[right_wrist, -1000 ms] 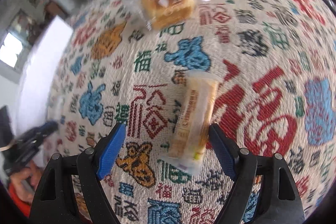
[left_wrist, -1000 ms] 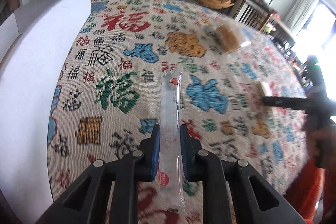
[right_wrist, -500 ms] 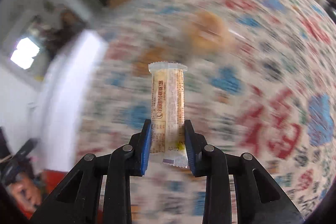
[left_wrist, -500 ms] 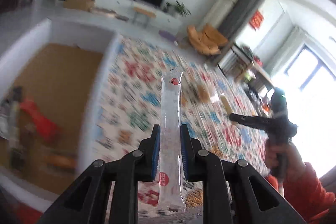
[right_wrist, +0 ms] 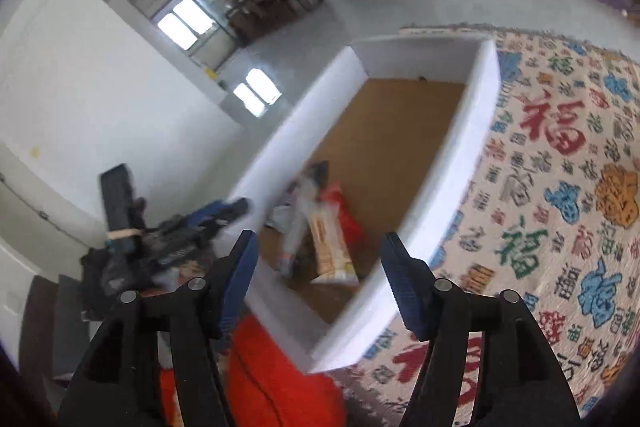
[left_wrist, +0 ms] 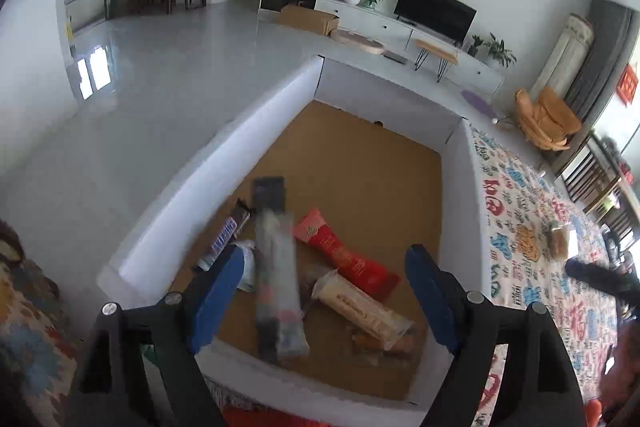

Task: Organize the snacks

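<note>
Over the white-walled box with brown cardboard floor (left_wrist: 280,131), beside the character-print tablecloth on the table (right_wrist: 560,187), both grippers hover. Left gripper (left_wrist: 320,291): jaws opening, blurred clear stick pack (left_wrist: 276,279) loose between them. Right gripper (right_wrist: 318,279): jaws opening, empty. Red pouch (left_wrist: 344,255) and beige wafer pack (left_wrist: 360,307) lie inside.

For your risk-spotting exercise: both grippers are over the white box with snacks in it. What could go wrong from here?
1. The clear snack stick appears blurred between the opening left gripper jaws; it may land crooked on the red packet and cracker pack.
2. The right gripper, also opening and empty, hovers near the box's wall and could knock it.
3. A wrapped cake remains on the tablecloth.
</note>
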Demonstrator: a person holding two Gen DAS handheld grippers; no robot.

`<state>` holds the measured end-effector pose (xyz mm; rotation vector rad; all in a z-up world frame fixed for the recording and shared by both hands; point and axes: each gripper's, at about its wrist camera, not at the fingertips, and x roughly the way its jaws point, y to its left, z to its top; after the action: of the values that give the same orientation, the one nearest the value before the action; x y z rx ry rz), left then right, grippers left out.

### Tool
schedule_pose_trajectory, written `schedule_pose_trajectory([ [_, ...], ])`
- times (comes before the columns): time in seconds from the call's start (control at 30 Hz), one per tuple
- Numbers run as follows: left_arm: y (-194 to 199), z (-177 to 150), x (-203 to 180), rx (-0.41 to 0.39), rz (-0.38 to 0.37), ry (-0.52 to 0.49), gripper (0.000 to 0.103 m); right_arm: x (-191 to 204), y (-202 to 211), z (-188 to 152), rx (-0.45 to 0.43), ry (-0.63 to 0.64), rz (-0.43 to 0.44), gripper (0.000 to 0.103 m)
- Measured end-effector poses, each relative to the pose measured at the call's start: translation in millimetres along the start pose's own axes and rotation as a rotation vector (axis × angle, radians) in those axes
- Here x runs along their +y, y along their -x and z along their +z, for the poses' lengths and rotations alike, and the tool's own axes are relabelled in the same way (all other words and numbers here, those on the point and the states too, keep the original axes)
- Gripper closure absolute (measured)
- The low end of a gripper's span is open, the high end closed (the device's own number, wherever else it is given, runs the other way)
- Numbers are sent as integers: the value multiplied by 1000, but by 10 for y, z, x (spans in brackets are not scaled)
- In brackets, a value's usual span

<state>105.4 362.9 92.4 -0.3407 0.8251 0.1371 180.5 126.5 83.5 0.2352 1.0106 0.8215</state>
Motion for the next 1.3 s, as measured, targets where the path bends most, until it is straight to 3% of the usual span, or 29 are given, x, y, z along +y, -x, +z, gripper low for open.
schedule_pose_trajectory([
  [0.1,25,-142,-177,-10,-67,-4,20,-478,92,-295,-12,25,-136,36],
  [0.23,22,-314,-893,6,-180,-125,20,-1579,290,-951,-10,76,-575,36],
  [0.3,-2,-371,-1280,24,-236,-196,18,-2108,560,-1228,-21,45,-732,36],
  [0.37,-102,-458,-1770,53,-298,-272,7,-2540,930,-1399,-62,-12,-828,36],
  [0.5,-545,-761,-2568,117,-356,-360,5,-3180,1579,-1720,-145,-110,-979,36],
  [0.6,-1071,-1049,-2955,184,-336,-384,5,-3449,1806,-1863,-176,-169,-1011,35],
  [0.7,-1537,-1269,-3239,238,-285,-402,5,-3573,1997,-1910,-238,-259,-959,34],
  [0.83,-1893,-1359,-3464,215,-215,-440,5,-3613,1998,-1879,-227,-311,-962,26],
  [1.0,-2094,-1437,-3548,155,-125,-524,5,-3626,2018,-1915,-230,-329,-952,24],
  [1.3,-2138,-1470,-3560,145,-125,-548,0,-3633,2014,-1926,-229,-329,-951,23],
])
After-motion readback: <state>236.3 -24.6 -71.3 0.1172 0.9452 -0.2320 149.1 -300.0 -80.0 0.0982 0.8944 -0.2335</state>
